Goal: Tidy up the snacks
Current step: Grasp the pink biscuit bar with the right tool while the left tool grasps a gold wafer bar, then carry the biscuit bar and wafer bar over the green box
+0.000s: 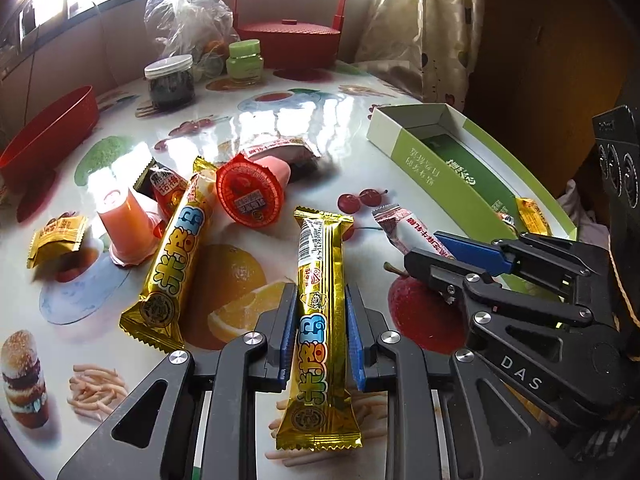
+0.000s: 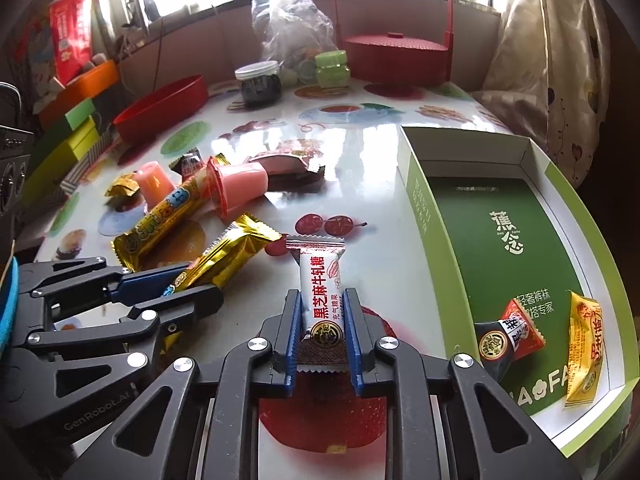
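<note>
A bare strip of table [image 2: 372, 168] is lying open between the snack pile [image 2: 192, 196] and the green box [image 2: 416, 200], giving passage toward the far side. The box floor [image 2: 492, 216] is standing mostly free, with two candies [image 2: 516, 336] occupying its near corner. Jars [image 2: 258, 84], a plastic bag [image 2: 288, 32] and a red basket [image 2: 396, 60] are blocking the far edge.

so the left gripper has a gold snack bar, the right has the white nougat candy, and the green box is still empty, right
One thing is off: the green box is not empty. The right wrist view shows two wrapped candies in its near end, a red and black one and a yellow one. The rest holds: the left gripper is shut on the gold snack bar, and the right gripper grips the white nougat candy.
</note>
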A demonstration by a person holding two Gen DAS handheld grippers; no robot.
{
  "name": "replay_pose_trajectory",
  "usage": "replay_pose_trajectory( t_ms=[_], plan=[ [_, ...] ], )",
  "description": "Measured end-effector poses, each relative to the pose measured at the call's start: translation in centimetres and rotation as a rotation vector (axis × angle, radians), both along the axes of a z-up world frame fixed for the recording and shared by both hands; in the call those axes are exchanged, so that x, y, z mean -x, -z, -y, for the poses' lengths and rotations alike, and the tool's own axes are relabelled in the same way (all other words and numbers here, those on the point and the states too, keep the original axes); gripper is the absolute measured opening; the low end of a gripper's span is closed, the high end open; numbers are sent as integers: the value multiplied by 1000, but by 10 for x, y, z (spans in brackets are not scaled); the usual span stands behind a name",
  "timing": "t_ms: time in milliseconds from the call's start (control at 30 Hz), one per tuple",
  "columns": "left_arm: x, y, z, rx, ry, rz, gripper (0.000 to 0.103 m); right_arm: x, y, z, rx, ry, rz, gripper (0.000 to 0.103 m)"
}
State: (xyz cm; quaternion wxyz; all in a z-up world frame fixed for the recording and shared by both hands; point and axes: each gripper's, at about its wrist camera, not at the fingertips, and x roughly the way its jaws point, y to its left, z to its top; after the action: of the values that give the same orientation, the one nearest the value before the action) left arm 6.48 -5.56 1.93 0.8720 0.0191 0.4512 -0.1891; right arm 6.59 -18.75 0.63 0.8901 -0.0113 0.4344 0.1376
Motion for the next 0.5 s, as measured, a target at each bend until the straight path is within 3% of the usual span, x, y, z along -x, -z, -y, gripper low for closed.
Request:
replay_pose_trajectory(
  t_ms=[500],
  plan=[
    [7, -26, 4, 30, 8, 49, 24, 15, -28, 11, -28, 20, 67, 19]
  ],
)
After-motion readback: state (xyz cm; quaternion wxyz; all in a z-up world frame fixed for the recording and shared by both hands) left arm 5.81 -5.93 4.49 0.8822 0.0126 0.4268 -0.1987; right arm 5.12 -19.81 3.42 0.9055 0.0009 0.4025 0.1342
